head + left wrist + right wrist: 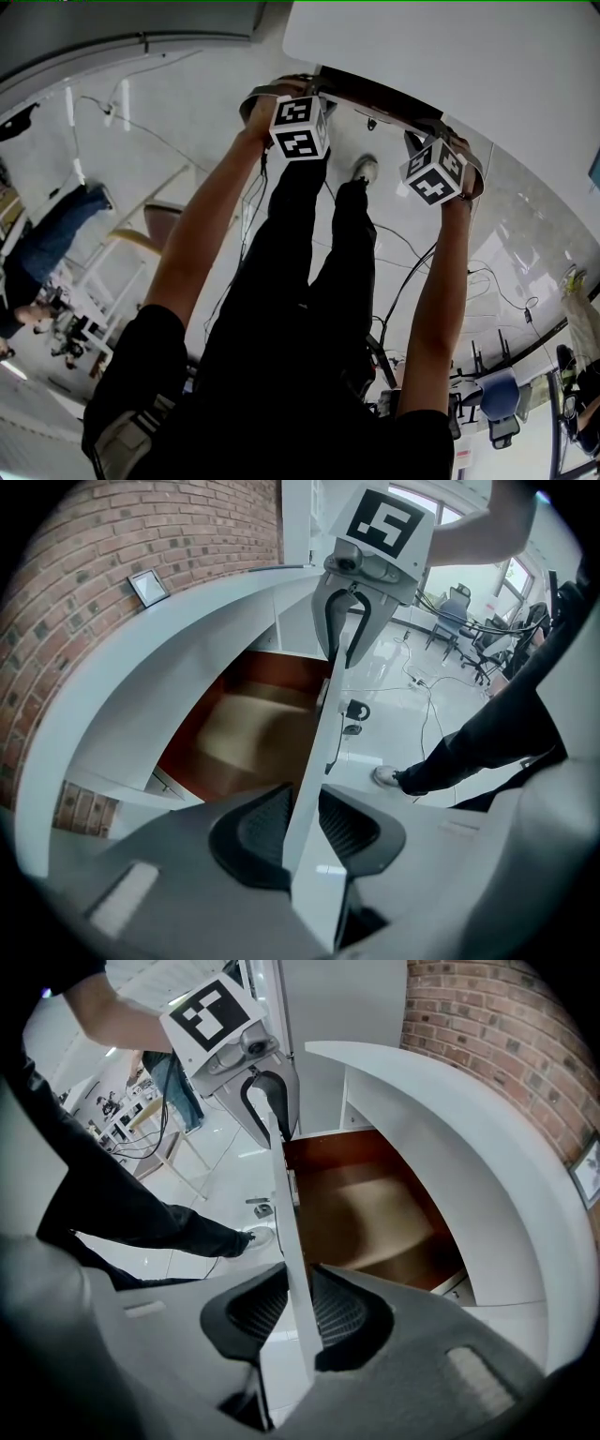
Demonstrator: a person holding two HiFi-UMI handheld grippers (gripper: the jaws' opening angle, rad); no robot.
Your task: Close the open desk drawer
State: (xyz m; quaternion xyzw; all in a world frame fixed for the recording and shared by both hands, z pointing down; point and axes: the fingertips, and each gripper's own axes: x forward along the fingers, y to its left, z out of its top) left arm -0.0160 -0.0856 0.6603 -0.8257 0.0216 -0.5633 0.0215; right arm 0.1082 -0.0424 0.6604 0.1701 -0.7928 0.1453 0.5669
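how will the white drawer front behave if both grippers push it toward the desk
Probably stiff: the drawer front looks straight between the left gripper and right gripper. Likely slides rather than tips: it sits inside the desk. Its glossy face may slip.

**Smooth white board, rough brick, shiny floor**

The flat white drawer front (pixel 314 761) looks smooth and faintly satin, like laminated board. To its left, the reddish-brown drawer inside (pixel 246 733) looks like matt wood. The far red brick wall (pixel 141 536) is rough. The left gripper (pixel 307 825) is matt grey plastic with ribbed black pads (pixel 258 834). The pale floor (pixel 389 733) is glossy. The black trousers (pixel 300 281) are matt cloth.
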